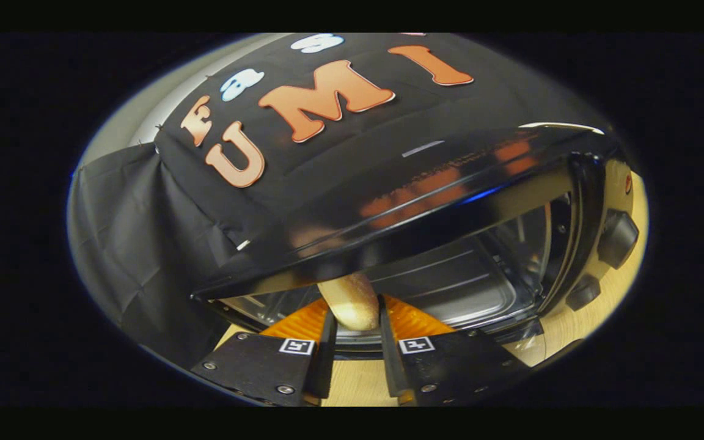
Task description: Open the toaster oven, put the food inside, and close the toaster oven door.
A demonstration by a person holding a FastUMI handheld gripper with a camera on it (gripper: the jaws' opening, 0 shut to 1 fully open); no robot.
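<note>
A black toaster oven (425, 183) stands just ahead of me, tilted in the gripper view, its front open onto a shiny metal cavity (450, 281). A pale bread roll (352, 302) sits between my two fingers, and my gripper (355, 324) is shut on it. The roll's far end reaches into the oven's opening, under the top edge. The lowered door lies below the fingers and is mostly hidden by them.
Two dark knobs (616, 238) sit on the oven's control panel to the right of the opening. A light wooden table (572, 327) carries the oven. Black cloth (138, 244) hangs behind and to the left.
</note>
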